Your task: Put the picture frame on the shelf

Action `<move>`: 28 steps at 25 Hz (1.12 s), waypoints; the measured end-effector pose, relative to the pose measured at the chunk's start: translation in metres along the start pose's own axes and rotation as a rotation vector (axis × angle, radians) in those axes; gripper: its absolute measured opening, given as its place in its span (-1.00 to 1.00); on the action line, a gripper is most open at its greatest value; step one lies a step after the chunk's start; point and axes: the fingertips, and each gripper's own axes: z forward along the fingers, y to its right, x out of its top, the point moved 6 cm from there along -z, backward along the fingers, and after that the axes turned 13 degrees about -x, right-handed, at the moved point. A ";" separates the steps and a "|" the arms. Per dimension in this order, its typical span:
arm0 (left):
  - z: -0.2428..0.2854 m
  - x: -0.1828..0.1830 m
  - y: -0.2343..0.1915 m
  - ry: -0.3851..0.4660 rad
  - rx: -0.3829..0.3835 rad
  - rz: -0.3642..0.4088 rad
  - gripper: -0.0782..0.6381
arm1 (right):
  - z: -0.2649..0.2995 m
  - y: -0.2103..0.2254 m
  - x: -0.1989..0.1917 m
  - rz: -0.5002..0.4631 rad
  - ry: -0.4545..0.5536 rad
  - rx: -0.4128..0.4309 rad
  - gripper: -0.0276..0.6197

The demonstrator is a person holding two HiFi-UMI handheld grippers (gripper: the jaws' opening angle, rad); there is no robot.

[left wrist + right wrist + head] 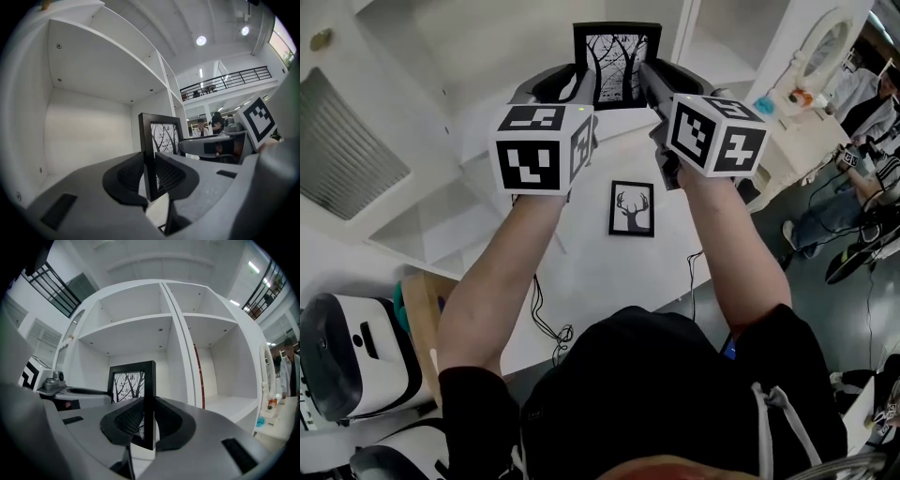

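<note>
A black picture frame (616, 64) with a print of bare trees is held upright between both grippers, in front of the white shelf unit (487, 112). My left gripper (578, 82) is shut on the picture frame's (161, 140) left edge. My right gripper (649, 80) is shut on the picture frame's (133, 385) right edge. Through the right gripper view the open white shelf compartments (140, 341) stand straight ahead, and the left gripper (149, 180) faces one bare compartment (89, 126). The frame's lower edge is hidden behind the jaws.
A second small black frame (632, 208) with a deer print lies flat on the white table (581, 272). Cables hang over the table's front edge. A white helmet-like device (352, 352) sits at the lower left. Small items stand on a side surface (797, 98) at the right; people are beyond.
</note>
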 end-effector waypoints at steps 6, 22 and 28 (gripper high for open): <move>0.025 0.008 -0.009 -0.007 -0.004 0.002 -0.56 | 0.015 0.014 0.003 0.021 0.029 -0.038 -0.67; 0.088 -0.004 -0.035 -0.024 0.004 -0.083 -0.56 | 0.043 0.037 -0.010 0.031 0.074 -0.101 -0.66; 0.102 0.000 -0.042 -0.046 0.010 -0.078 -0.56 | 0.046 0.036 -0.012 -0.008 0.141 -0.144 -0.66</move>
